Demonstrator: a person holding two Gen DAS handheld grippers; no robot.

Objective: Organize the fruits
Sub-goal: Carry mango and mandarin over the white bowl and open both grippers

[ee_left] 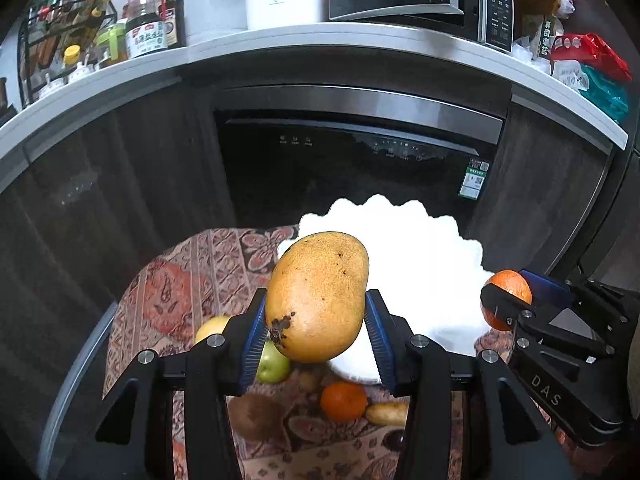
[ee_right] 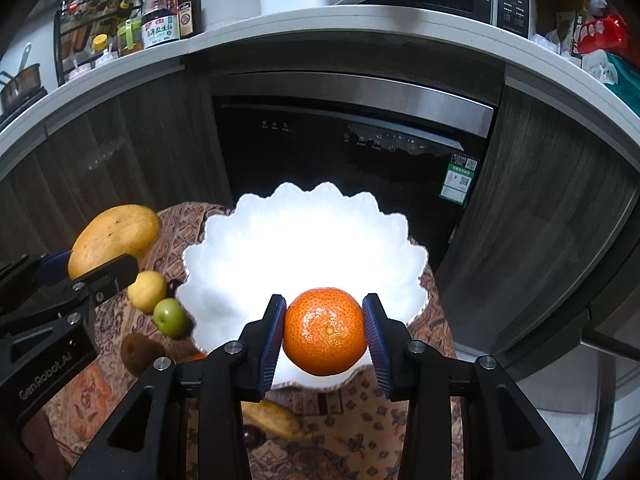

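Observation:
My left gripper (ee_left: pixel 316 320) is shut on a yellow mango (ee_left: pixel 318 296) and holds it above the patterned cloth, at the near left rim of a white scalloped bowl (ee_left: pixel 420 248). My right gripper (ee_right: pixel 325 334) is shut on an orange mandarin (ee_right: pixel 325 330) and holds it over the near rim of the bowl (ee_right: pixel 304 240). The bowl looks empty. The mango (ee_right: pixel 114 238) also shows at left in the right wrist view, and the mandarin (ee_left: pixel 508 298) at right in the left wrist view.
On the cloth-covered table (ee_right: pixel 380 420) lie a lemon (ee_right: pixel 147 291), a green fruit (ee_right: pixel 171 317), a kiwi (ee_right: pixel 140 350), a second mandarin (ee_left: pixel 343 401) and a banana (ee_right: pixel 276 418). A dark dishwasher front (ee_right: pixel 344 152) and counter stand behind.

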